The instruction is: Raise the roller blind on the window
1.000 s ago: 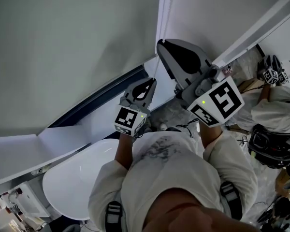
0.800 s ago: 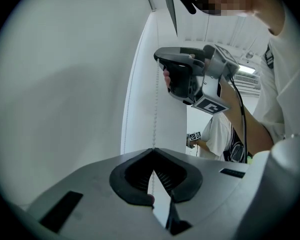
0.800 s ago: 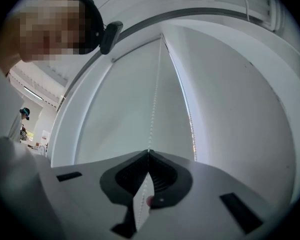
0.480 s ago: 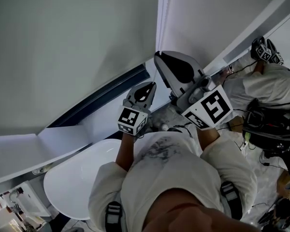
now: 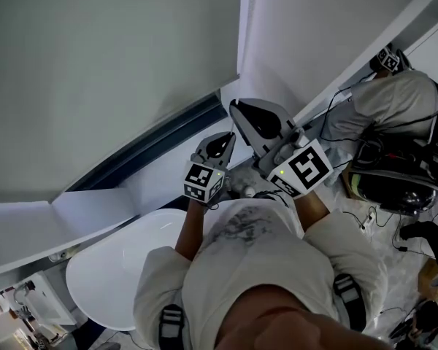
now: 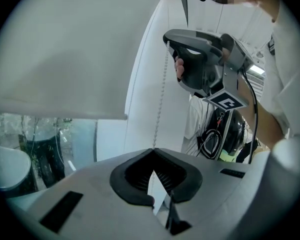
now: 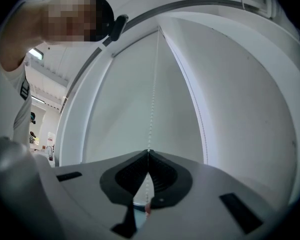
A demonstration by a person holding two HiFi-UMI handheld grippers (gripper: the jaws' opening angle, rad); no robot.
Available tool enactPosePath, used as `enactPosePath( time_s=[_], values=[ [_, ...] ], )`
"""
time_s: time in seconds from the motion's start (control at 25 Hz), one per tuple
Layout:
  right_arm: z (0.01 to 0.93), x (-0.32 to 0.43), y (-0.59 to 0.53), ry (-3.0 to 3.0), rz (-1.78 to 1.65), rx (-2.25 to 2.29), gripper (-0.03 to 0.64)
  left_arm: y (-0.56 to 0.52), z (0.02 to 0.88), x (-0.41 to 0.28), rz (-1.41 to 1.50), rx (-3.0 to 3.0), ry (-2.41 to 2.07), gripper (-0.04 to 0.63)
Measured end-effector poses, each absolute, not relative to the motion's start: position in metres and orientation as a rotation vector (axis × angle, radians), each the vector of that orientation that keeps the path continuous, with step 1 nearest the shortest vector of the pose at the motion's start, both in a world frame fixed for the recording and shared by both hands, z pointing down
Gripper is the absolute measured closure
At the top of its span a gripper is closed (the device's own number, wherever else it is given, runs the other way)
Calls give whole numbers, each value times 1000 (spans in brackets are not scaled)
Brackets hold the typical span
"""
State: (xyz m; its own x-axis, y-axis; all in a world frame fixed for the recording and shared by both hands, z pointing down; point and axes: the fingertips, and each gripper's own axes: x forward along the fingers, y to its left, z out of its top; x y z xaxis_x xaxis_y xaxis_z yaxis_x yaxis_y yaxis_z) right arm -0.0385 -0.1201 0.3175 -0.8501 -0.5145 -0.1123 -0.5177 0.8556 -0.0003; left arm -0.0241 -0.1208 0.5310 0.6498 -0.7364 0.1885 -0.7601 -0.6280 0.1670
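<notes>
My left gripper (image 6: 153, 150) was clamped shut on the bead chain (image 6: 161, 89), its tips pinched together around it. My right gripper (image 7: 148, 152) was closed on the same chain, just above the left one. The roller blind (image 5: 95, 71) hung beside both, with its bottom edge (image 6: 60, 111) low over the window glass (image 6: 45, 144), leaving a strip of pane below.

White rounded tabletop (image 5: 109, 268) low left; pale floor (image 5: 390, 250) right, black cables (image 5: 368, 221) lying on it.
</notes>
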Motion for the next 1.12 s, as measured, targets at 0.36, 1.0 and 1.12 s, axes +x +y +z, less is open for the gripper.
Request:
enactPosePath(
  time_s=[0.36, 1.0, 1.12],
  values=[
    [355, -32, -107, 2976, 38, -844, 555, -107, 570, -18, 176, 2600, -1186, 588],
    [410, -32, -96, 3054, 21, -867, 555, -97, 632, -13, 255, 2520, -1101, 588],
    [414, -30, -95, 3057, 24, -872, 555, -94, 637, -11, 262, 2512, -1092, 588]
  ],
)
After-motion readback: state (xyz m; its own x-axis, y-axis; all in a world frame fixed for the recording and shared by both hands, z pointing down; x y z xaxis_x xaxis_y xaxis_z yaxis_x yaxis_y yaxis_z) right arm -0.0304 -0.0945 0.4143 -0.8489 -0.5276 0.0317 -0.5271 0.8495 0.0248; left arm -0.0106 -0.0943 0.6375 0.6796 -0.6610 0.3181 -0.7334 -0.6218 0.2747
